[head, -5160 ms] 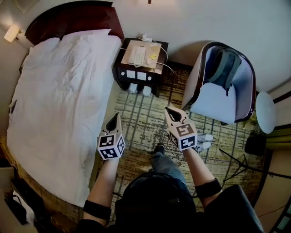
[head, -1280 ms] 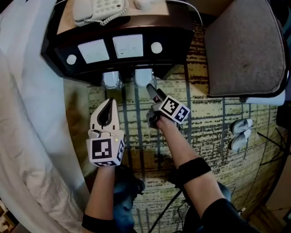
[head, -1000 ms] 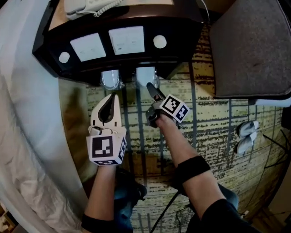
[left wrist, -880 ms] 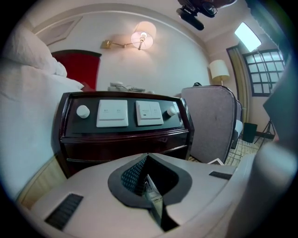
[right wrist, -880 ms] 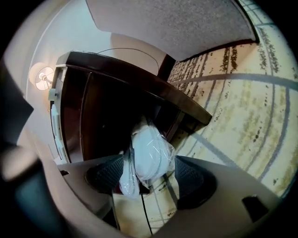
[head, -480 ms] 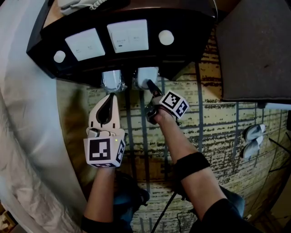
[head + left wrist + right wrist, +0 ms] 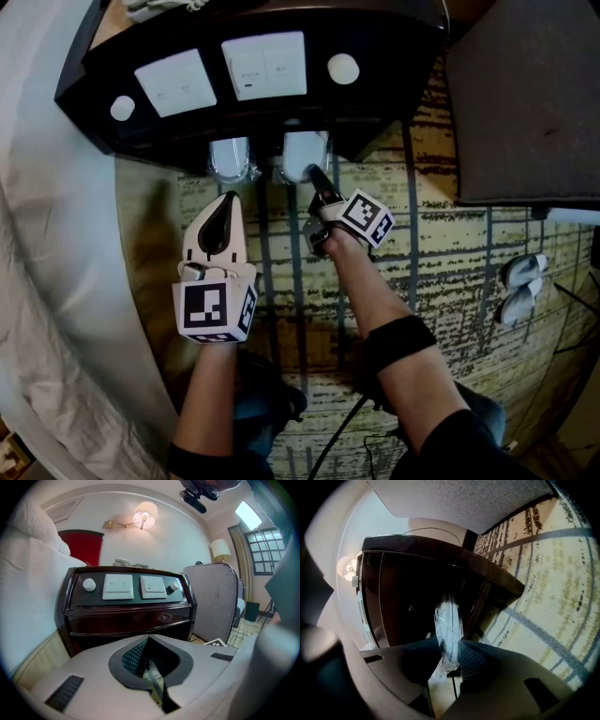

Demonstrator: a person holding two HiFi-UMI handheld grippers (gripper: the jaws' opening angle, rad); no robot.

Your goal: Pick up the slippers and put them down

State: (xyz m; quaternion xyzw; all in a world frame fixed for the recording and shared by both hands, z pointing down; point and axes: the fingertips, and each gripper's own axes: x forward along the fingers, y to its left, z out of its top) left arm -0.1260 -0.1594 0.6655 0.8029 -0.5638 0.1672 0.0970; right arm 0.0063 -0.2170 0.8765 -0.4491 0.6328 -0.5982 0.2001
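— Where are the slippers lying?
— Both plastic-wrapped packs are sitting under the front edge of the nightstand (image 7: 375,103), the left-hand slipper pack (image 7: 230,157) just beside the right-hand slipper pack (image 7: 298,150).
— What is the right gripper (image 7: 312,173) doing?
— It is reaching under the nightstand. Its jaws have just been closing and are now pinching the near end of the right-hand slipper pack.
— And the left gripper (image 7: 228,197)?
— It is hovering just in front of the nightstand, near the left-hand slipper pack, with its jaws pressed together and gripping nothing.
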